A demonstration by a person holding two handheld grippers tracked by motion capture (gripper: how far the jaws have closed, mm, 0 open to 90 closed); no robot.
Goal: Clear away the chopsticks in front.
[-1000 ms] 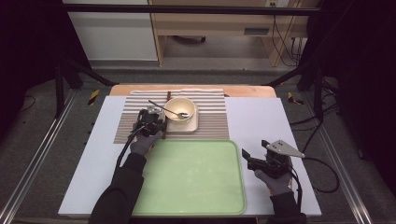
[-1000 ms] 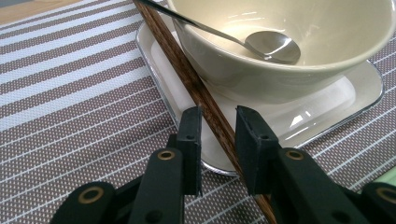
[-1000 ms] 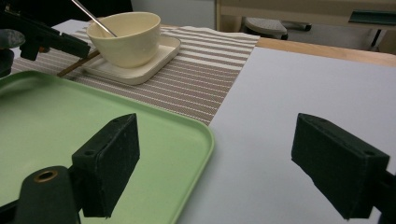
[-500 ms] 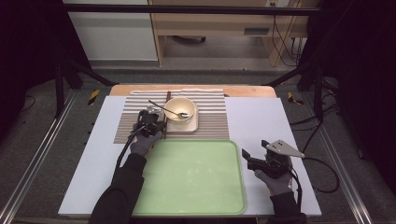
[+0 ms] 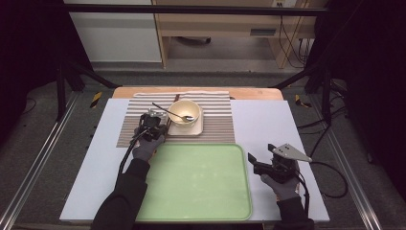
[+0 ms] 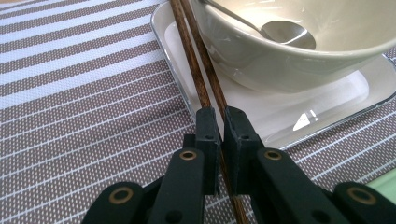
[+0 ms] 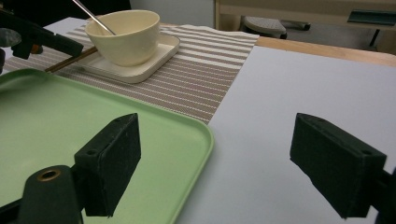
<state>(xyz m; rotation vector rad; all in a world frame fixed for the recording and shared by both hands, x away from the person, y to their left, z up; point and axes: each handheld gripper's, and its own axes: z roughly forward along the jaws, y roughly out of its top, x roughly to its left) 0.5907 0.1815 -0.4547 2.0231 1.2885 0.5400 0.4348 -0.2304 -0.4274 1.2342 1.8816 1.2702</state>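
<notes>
One white table [image 5: 268, 124] on grey floor carries a brown-striped woven placemat [image 5: 218, 125] and a pale green plastic tray [image 5: 201, 182]. The left gripper [image 6: 223, 122], jaws just closing, pinches dark wooden chopsticks [image 6: 196, 65] beside a cream ceramic bowl [image 5: 185, 112]; the right gripper [image 7: 215, 163] gapes wide.

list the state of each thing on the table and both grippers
left gripper: just closed, shut on chopsticks
chopsticks: lying against the plate edge, pinched
bowl: upright on plate, spoon inside
spoon: leaning in bowl
plate: flat on mat
tray: empty
right gripper: open, holding nothing
</notes>
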